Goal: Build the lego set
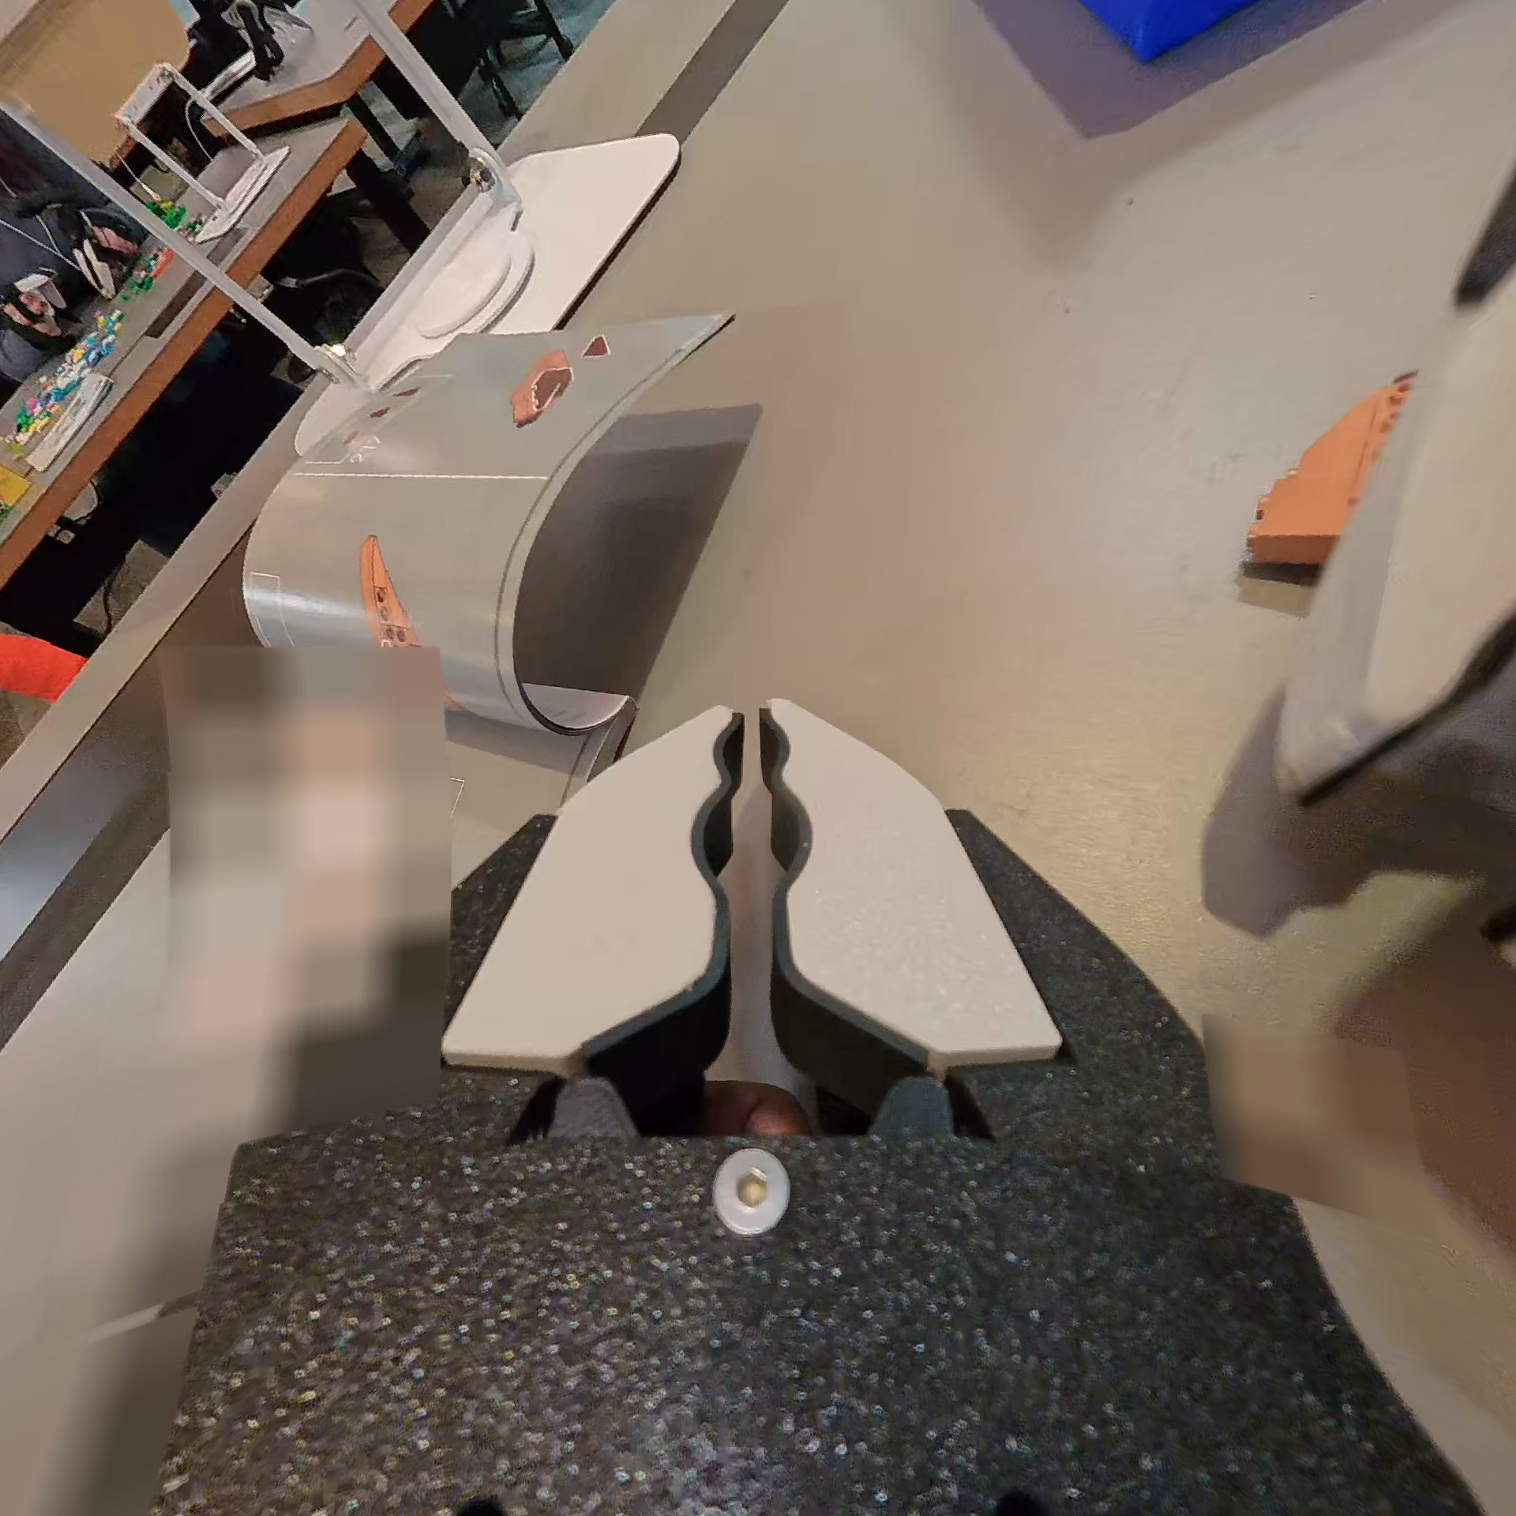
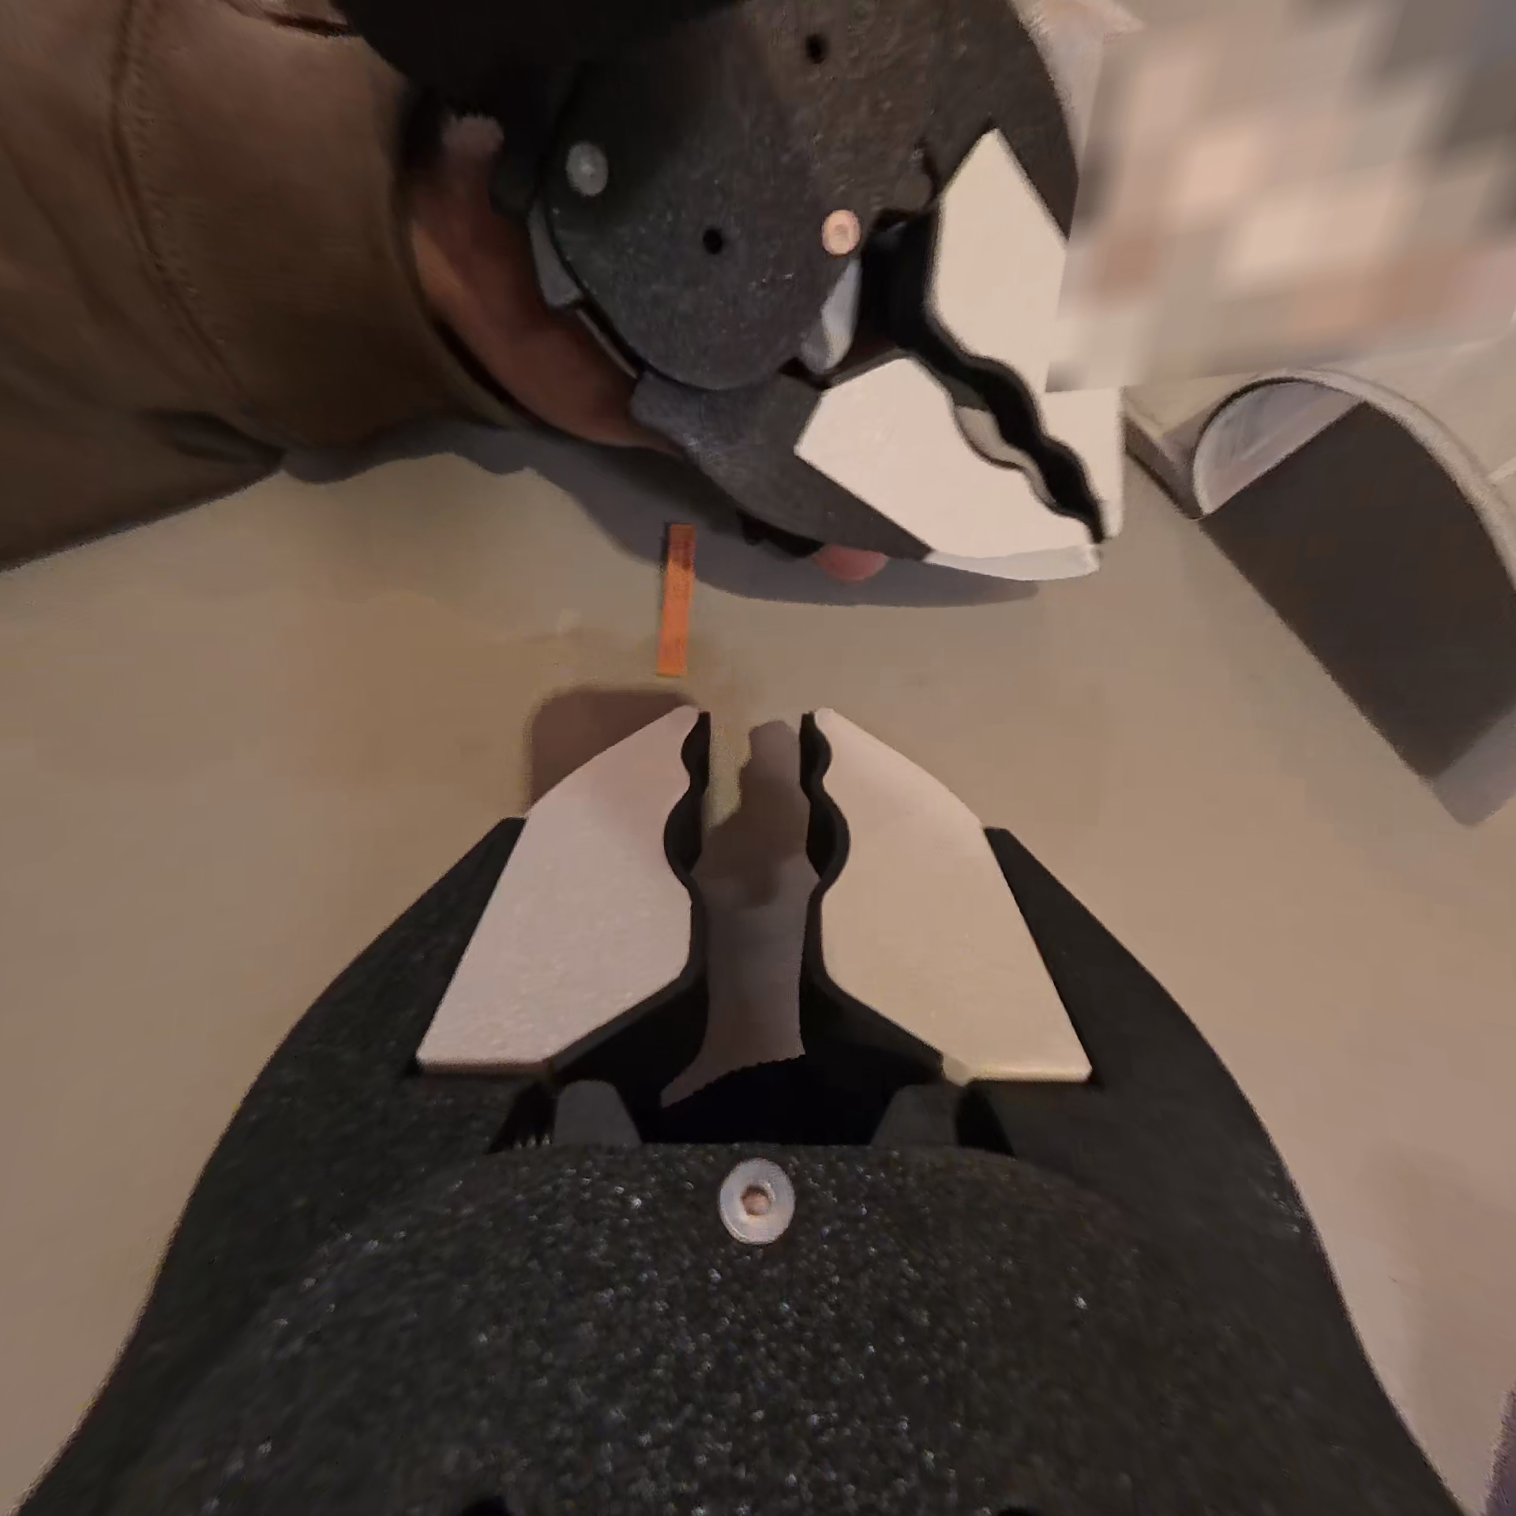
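Observation:
An orange wedge-shaped lego plate [image 1: 1329, 492] lies flat on the beige table; in the right wrist view it shows edge-on [image 2: 674, 603]. My left gripper [image 1: 748, 722] is shut and empty, hovering over the table near the curled instruction booklet [image 1: 459, 509]. It also shows in the right wrist view [image 2: 1095, 525], just behind and right of the plate. My right gripper [image 2: 755, 722] is slightly open and empty, a short way in front of the plate. One of its blurred fingers [image 1: 1411, 623] partly hides the plate in the left wrist view.
The booklet arches up off the table [image 2: 1345, 525]. A white stand base [image 1: 525, 238] sits behind it near the table's left edge. A blue object [image 1: 1189, 20] lies at the far end. A sleeved arm [image 2: 205, 271] rests on the table at left. The gap from one gripper's tips to the other's is roughly 10 centimeters. Both grippers' tips are roughly 25 centimeters from the blue object [image 1: 1189, 20].

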Demonstrator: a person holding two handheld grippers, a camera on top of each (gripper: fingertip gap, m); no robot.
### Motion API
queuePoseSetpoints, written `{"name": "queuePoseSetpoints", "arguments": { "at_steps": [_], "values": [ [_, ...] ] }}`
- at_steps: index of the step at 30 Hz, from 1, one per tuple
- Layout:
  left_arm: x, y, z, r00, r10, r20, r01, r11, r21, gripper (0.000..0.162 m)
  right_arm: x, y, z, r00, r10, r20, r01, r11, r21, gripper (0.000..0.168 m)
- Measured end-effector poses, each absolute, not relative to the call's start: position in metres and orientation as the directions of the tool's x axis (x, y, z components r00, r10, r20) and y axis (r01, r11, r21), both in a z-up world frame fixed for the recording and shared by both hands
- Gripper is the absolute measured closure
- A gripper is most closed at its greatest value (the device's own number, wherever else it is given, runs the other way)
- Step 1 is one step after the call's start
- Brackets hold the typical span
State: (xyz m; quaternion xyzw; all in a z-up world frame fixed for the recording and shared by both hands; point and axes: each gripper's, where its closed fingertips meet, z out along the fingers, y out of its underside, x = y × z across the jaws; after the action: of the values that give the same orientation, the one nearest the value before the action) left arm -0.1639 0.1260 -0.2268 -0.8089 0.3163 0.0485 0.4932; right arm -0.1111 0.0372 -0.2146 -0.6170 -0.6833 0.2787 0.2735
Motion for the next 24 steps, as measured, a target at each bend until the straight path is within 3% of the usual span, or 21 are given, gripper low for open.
{"name": "queuePoseSetpoints", "arguments": {
  "at_steps": [14, 24],
  "values": [
    [-0.168, 0.127, -0.230, 0.789, -0.457, -0.411, -0.578, -0.323, -0.749, 0.158, -0.069, 0.149, -0.209, 0.190, 0.981, 0.043, 0.549, -0.070, -0.833, 0.150],
    [-0.168, 0.128, -0.227, 0.796, -0.449, -0.407, -0.565, -0.309, -0.765, 0.158, -0.049, 0.182, -0.210, 0.284, 0.952, 0.112, 0.491, -0.044, -0.870, 0.152]
  ]
}}
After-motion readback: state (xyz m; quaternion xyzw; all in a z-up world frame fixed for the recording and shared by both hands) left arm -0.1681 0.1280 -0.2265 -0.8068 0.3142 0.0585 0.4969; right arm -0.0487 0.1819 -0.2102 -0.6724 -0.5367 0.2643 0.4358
